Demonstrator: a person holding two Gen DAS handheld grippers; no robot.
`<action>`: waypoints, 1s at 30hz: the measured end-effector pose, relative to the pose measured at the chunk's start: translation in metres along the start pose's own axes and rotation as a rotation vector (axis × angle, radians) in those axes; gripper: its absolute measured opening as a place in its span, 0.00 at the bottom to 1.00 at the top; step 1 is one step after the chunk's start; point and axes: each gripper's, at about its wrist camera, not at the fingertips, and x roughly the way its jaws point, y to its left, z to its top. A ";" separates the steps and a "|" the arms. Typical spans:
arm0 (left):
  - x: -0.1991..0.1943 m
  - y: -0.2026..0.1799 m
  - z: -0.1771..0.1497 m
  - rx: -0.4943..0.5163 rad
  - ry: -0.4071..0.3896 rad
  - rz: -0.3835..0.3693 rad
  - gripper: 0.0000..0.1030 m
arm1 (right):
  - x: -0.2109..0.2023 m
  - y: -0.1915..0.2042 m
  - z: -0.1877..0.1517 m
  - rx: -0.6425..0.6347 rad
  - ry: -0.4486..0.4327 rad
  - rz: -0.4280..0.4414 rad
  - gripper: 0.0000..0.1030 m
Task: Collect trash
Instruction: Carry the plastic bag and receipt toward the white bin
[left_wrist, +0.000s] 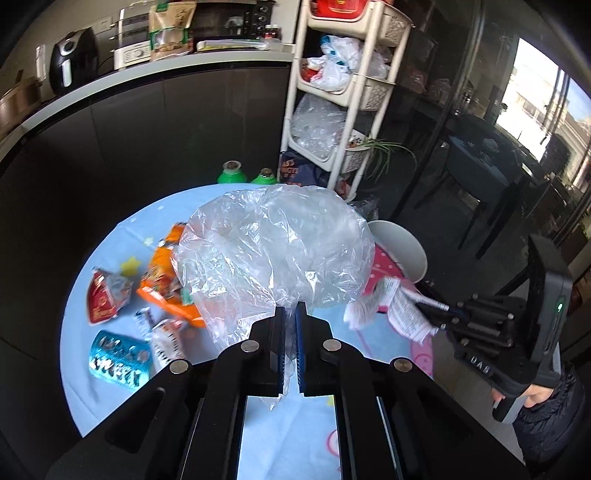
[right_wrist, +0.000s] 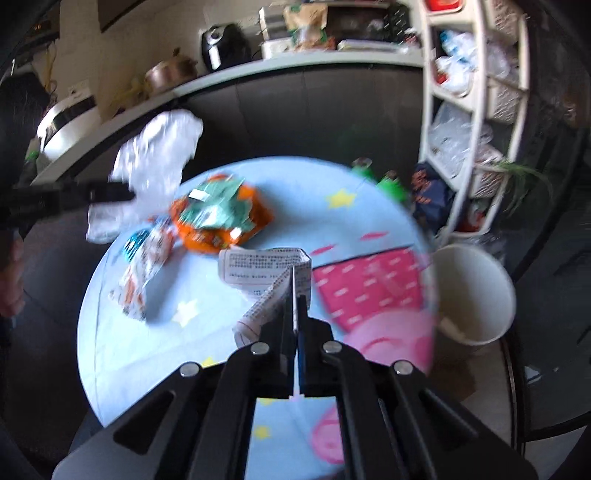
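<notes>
Wrappers (left_wrist: 168, 280) litter the round blue table (left_wrist: 110, 240) beside dark cabinets (left_wrist: 147, 122).

The right gripper (right_wrist: 295, 314) has its jaws clamped on a folded printed leaflet (right_wrist: 266, 273) above the table (right_wrist: 207, 306).

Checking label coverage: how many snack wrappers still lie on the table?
4: orange crinkled wrapper mid-table, red foil wrapper at its left, teal glitter wrapper nearest, white printed wrapper beside it. The clear plastic bag may hide more.
</notes>
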 end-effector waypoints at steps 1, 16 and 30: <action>0.003 -0.006 0.004 0.008 -0.001 -0.011 0.04 | -0.007 -0.009 0.003 0.011 -0.015 -0.013 0.03; 0.115 -0.146 0.075 0.123 0.050 -0.191 0.04 | -0.037 -0.172 -0.009 0.199 -0.056 -0.234 0.03; 0.254 -0.214 0.101 0.155 0.197 -0.237 0.04 | 0.039 -0.272 -0.036 0.323 0.030 -0.249 0.03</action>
